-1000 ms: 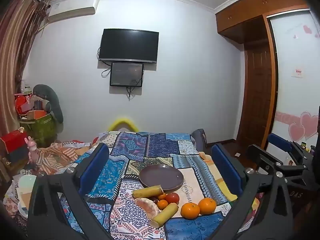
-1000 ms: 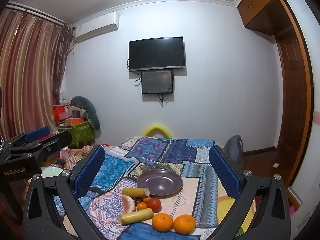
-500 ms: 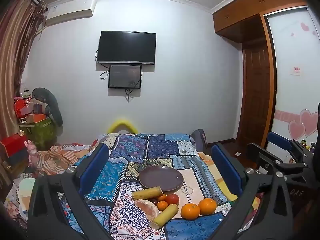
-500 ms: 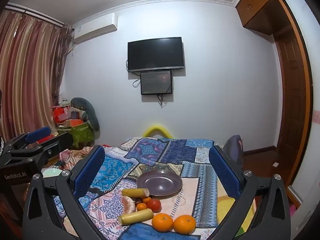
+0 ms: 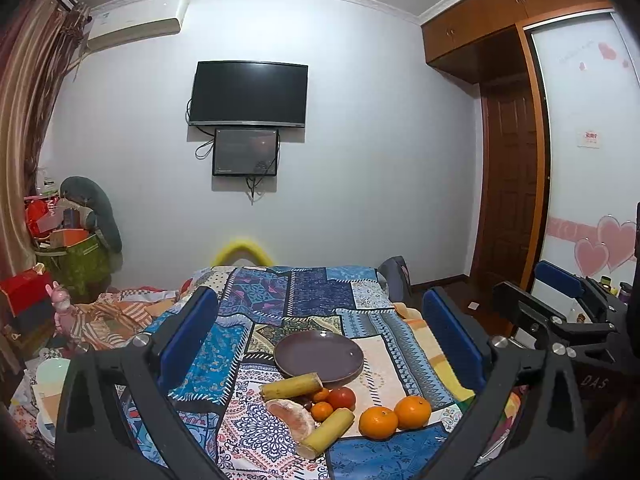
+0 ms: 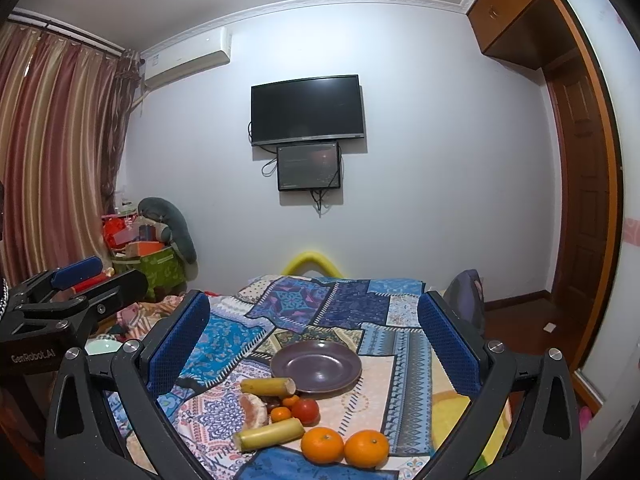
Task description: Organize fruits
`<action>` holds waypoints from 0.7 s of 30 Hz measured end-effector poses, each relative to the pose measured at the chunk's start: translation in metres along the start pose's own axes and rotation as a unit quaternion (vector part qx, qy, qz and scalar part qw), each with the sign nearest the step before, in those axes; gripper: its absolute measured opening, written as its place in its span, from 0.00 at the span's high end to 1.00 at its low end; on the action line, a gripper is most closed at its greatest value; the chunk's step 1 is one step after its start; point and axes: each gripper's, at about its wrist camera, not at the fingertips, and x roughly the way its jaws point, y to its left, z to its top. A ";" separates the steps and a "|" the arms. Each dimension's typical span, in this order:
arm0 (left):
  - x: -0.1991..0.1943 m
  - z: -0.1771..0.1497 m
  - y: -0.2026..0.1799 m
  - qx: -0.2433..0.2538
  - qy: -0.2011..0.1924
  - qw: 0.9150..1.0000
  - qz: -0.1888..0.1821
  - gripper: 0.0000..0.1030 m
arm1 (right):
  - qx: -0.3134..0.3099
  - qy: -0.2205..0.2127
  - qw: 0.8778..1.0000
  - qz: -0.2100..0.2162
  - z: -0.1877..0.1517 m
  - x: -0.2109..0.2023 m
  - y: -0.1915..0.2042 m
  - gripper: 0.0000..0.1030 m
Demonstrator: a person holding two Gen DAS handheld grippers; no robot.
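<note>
An empty purple plate sits on the patchwork cloth. In front of it lie two yellow cut sticks, a grapefruit piece, a red tomato, small oranges, and two big oranges. My left gripper is open and empty, held above and short of the fruit. My right gripper is open and empty too. The fruit shows in the right wrist view: big oranges, tomato.
A TV and small screen hang on the far wall. Boxes, bags and a grey plush pile up at left. A wooden door and wardrobe stand at right. The right gripper's body shows at the left wrist view's right edge.
Both views have shifted only slightly; the grippers hover almost still, open, and the fruit has not moved.
</note>
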 end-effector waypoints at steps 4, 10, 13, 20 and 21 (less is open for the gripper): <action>0.000 0.001 -0.001 0.001 0.000 1.000 0.001 0.00 | 0.000 0.000 1.000 0.000 0.001 0.000 -0.001 0.00; 0.000 0.001 -0.001 0.002 -0.001 1.000 0.001 0.00 | 0.001 0.001 1.000 0.001 0.002 0.001 -0.001 0.00; 0.000 0.001 0.000 0.001 -0.001 1.000 0.001 0.00 | 0.001 0.000 1.000 0.001 0.002 0.001 -0.001 0.00; 0.000 0.001 0.000 0.002 -0.001 1.000 0.000 0.00 | 0.000 -0.001 1.000 0.000 0.002 0.001 -0.001 0.00; 0.000 0.001 0.000 0.003 -0.001 1.000 0.000 0.00 | 0.000 -0.001 1.000 0.000 0.002 0.001 -0.001 0.00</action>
